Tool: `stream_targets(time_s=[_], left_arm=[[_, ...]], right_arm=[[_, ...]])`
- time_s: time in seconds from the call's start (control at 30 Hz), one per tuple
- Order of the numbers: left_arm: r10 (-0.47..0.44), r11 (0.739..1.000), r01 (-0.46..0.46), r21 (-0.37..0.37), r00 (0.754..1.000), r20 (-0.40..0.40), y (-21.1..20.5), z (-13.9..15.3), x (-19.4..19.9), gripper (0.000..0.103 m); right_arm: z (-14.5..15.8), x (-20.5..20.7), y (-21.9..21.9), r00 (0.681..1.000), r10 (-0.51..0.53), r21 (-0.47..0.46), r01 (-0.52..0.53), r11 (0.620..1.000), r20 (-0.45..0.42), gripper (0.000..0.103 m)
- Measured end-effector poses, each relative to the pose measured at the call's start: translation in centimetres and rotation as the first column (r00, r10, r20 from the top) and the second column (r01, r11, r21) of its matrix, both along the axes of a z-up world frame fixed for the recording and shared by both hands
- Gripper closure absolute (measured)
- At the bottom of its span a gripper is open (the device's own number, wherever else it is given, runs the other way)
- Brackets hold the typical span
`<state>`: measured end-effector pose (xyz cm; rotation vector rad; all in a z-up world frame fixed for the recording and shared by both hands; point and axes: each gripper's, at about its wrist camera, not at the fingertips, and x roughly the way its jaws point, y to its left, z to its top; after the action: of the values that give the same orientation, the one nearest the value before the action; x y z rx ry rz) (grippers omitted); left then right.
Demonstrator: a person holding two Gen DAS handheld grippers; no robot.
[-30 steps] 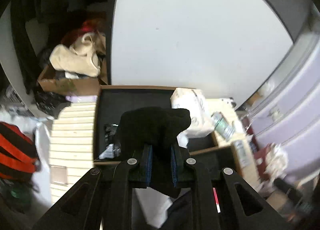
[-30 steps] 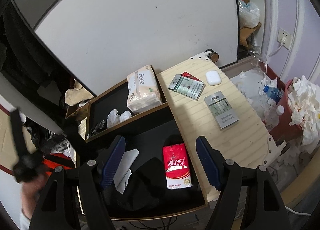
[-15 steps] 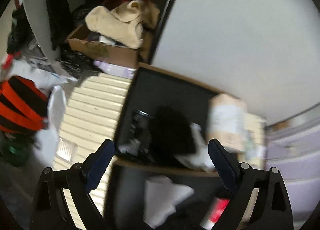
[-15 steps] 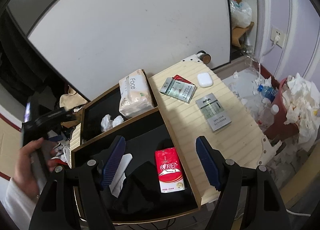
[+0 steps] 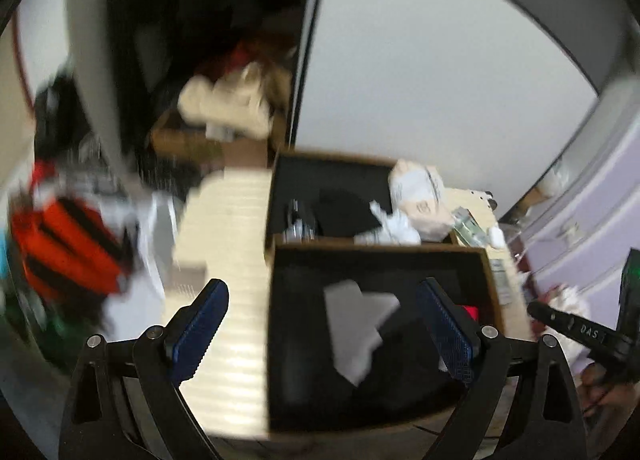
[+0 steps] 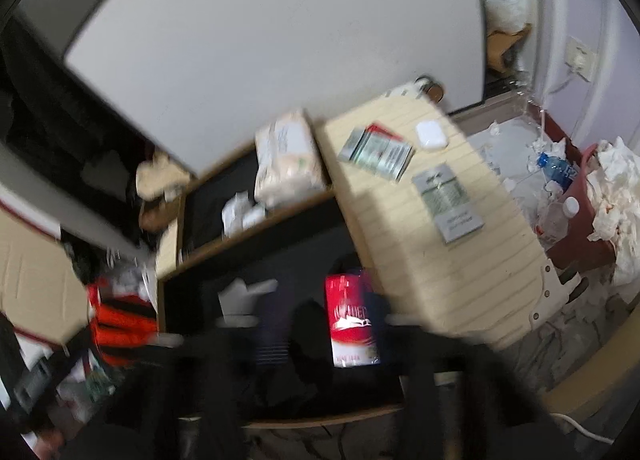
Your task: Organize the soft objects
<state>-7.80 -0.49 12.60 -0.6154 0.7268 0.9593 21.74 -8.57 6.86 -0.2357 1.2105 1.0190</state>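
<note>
Closing right claw (image 6: 316, 324) looks shut on dark cloth (image 6: 304, 364); thin pinch may slip. Left claw (image 5: 324, 328) wide open, empty.

My left gripper (image 5: 322, 334) has black arms and blue ribbed pads (image 5: 200, 330). At centre frame the box (image 5: 490, 284) is brown-walled with a black lining, and a white sheet (image 5: 356, 324) lies on it. The board (image 5: 230, 260) to its left is cream with pale stripes. At far left sits an orange and black striped bag (image 5: 68, 256). In my right view, low centre, the pack (image 6: 352, 322) is red with white print; the case (image 6: 431, 134) at upper right is white.
</note>
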Motion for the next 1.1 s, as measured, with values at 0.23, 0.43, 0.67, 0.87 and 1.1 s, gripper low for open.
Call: stream_targets(time_s=[0.23, 0.43, 0.67, 0.87, 1.1], left_arm=[[-0.105, 0.992, 0.11, 0.053, 0.99, -0.096, 1.4, -2.2, 0.0, 0.009], [-0.077, 0.996, 0.072, 0.051, 0.993, 0.093, 3.5, -0.3, -2.0, 0.01], [-0.041, 0.999, 0.039, 0.029, 0.995, 0.095, 3.4, -0.1, -2.8, 0.009], [-0.065, 0.998, 0.065, 0.019, 0.997, 0.041, 3.0, -1.1, -1.4, 0.009], [-0.108, 0.994, 0.108, 0.005, 0.994, 0.001, 2.2, -1.5, -0.1, 0.009]], right_arm=[[-4.1, -3.0, 2.4, 0.99, 0.124, -0.126, -0.132, 0.983, -0.069, 0.093], [-5.4, -4.1, 2.8, 0.99, 0.136, -0.22, -0.125, 0.967, 0.038, 0.093], [-5.2, -3.9, 2.7, 0.985, 0.125, -0.247, -0.093, 0.965, 0.116, 0.093], [-5.1, -4.3, 3.1, 0.973, 0.151, -0.243, -0.106, 0.964, 0.175, 0.093], [-6.4, -5.1, 3.9, 0.974, 0.226, -0.239, -0.213, 0.948, 0.03, 0.092]])
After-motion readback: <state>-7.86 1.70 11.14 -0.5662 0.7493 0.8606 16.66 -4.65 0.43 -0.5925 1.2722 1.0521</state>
